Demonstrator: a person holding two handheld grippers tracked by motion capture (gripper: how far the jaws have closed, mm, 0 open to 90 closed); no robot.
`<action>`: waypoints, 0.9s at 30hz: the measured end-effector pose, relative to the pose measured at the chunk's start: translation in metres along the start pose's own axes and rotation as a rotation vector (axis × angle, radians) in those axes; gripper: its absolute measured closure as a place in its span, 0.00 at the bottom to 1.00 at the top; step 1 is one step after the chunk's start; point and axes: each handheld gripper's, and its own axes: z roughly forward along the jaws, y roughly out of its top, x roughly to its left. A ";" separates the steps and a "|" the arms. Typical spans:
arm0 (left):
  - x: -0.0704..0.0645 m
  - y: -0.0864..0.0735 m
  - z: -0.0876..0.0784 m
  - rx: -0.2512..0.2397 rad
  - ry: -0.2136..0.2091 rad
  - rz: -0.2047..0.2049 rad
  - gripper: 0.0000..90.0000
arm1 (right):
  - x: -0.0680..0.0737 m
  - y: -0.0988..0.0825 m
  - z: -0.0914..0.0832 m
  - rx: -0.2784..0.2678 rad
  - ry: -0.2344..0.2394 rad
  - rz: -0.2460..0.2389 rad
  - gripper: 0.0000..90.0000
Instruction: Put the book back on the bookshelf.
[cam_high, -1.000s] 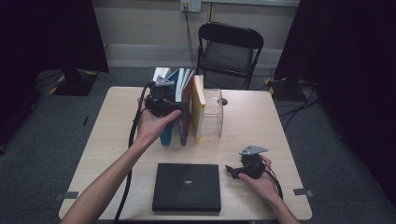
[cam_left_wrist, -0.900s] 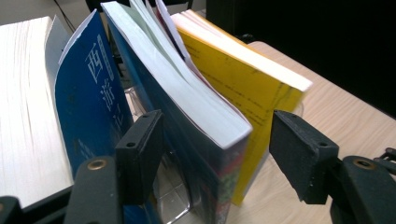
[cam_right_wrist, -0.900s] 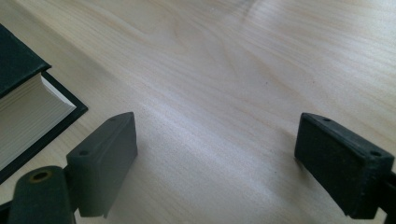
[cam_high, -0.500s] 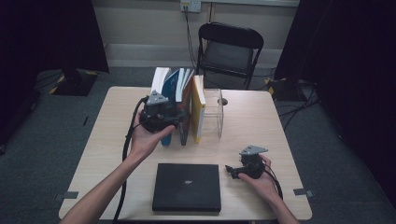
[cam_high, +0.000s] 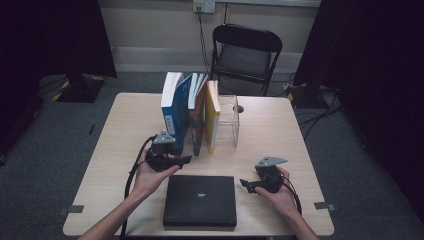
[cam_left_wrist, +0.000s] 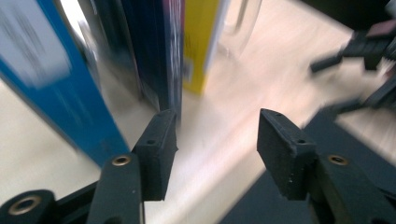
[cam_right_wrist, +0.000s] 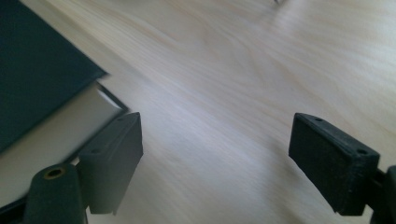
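Your left gripper (cam_high: 186, 159) sits low by the foot of the upright books, jaws part-way apart with nothing between them; they have just been closing. Your right gripper (cam_high: 245, 183) rests beside the right edge of the black book (cam_high: 200, 200), jaws wide and bare over the table (cam_high: 280, 130), having just eased in a little.

The black book lies flat at the near edge, between your two hands. The row stands behind it: blue book (cam_high: 172, 112), dark book (cam_high: 198, 117), yellow book (cam_high: 212, 115), then the clear bookend (cam_high: 228, 120).

Likely step: picking the flat book up to shelve it. Open the left jaws wider than the cover before you approach. Come in level at the book's edge from both sides. Keep the left jaws clear of the dark book's spine (cam_left_wrist: 156, 56), which is just beside the left pad (cam_left_wrist: 159, 149); a nudge could tip the row.
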 end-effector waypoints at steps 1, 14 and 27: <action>0.002 -0.006 0.001 0.022 -0.008 -0.009 0.51 | 0.004 0.001 -0.003 -0.012 0.008 -0.001 0.19; 0.009 -0.048 -0.008 0.095 -0.020 -0.040 0.48 | 0.077 0.001 -0.033 -0.099 0.192 -0.083 0.16; 0.008 -0.052 0.003 0.118 -0.054 -0.038 0.46 | 0.104 -0.017 -0.036 -0.025 0.231 -0.153 0.14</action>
